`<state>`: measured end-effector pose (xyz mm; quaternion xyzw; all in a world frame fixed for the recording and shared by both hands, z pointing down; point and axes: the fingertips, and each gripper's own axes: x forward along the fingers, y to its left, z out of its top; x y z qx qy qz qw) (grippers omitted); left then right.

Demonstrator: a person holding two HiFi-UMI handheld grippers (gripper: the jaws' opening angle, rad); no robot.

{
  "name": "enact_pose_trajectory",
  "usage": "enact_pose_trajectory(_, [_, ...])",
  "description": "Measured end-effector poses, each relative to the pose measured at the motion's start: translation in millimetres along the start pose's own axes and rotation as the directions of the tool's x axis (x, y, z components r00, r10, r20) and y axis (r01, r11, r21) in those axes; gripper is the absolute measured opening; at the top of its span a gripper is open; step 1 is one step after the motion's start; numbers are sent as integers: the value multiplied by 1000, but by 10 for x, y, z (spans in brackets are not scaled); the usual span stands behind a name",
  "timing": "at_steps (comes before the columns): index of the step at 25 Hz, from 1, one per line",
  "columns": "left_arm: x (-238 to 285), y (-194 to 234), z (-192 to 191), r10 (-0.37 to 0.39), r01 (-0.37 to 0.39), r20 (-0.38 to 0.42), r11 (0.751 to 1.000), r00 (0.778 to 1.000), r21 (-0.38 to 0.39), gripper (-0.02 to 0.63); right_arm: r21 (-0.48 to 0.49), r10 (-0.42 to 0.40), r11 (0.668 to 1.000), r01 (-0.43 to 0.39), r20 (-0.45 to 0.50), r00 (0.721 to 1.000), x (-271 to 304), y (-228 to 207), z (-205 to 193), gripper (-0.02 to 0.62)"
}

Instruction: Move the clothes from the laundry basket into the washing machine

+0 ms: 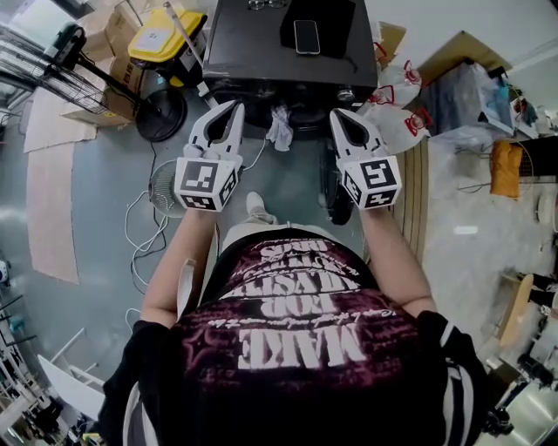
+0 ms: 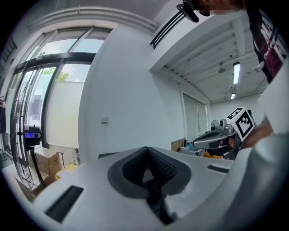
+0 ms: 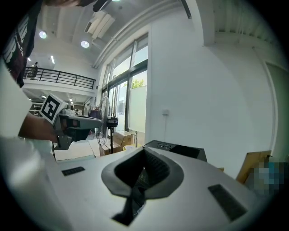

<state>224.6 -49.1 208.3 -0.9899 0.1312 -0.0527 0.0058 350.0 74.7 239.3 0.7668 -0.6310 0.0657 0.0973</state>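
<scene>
The dark washing machine (image 1: 253,48) stands ahead of me, seen from above. A white cloth (image 1: 280,129) hangs at its front edge. Both grippers are raised at chest height and point toward the machine. My left gripper (image 1: 235,108) is shut with nothing in it, and its closed jaws (image 2: 146,153) point at a bare white wall. My right gripper (image 1: 336,116) is shut and empty too; past its closed tips (image 3: 145,155) shows the machine's top (image 3: 183,151). Each gripper shows in the other's view: the right gripper (image 2: 216,137), the left gripper (image 3: 74,122). No laundry basket is in view.
A phone (image 1: 306,37), a black item (image 1: 323,19) and glasses (image 1: 266,4) lie on the machine. A standing fan's base (image 1: 161,113), a yellow box (image 1: 161,35) and cardboard sit left. Cables and a wire fan guard (image 1: 166,185) lie on the floor. Plastic bags (image 1: 397,96) are right.
</scene>
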Motion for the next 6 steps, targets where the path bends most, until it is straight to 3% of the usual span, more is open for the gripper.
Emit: enact_pose_trajectory(6, [-134, -181, 40, 1, -1, -13, 1000, 1000, 24, 5, -9, 19, 1000, -18, 21, 1000, -170, 57, 87, 3])
